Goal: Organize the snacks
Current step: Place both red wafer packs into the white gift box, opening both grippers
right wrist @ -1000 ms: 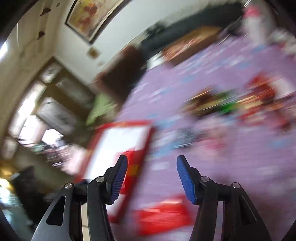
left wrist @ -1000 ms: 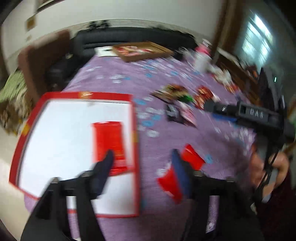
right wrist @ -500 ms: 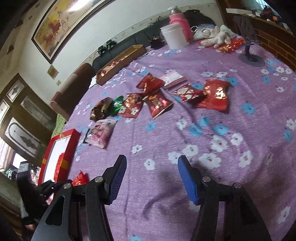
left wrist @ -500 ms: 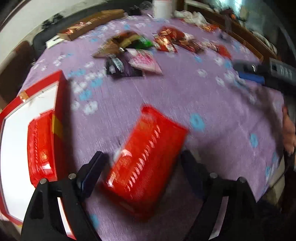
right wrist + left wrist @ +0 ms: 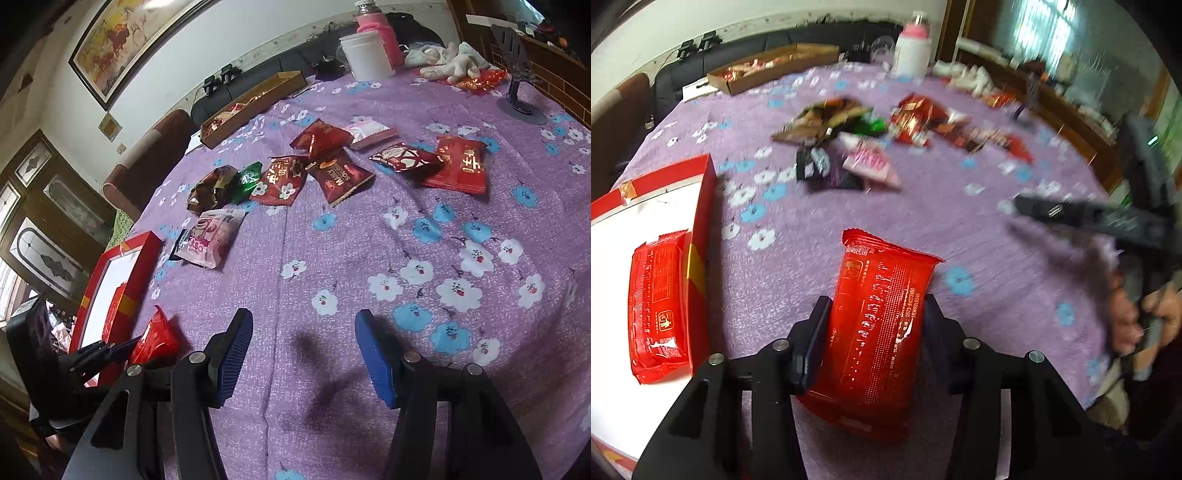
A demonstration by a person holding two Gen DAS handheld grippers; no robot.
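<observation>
One red snack packet (image 5: 879,325) sits clamped in the left hand-held gripper (image 5: 873,321) above the counter (image 5: 960,221). Right hand-held gripper (image 5: 303,354) gapes wide, holding nothing. Second red packet (image 5: 657,306) lies inside the red box (image 5: 701,206).

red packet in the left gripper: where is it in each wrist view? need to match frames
Left wrist: red packet at bottom centre, clamped between the left gripper fingers, over the purple tablecloth.
Right wrist: same packet at lower left, seen end-on, held by the left gripper.
Shared landmark: the red box just left of the packet, also visible from the right wrist.
</observation>
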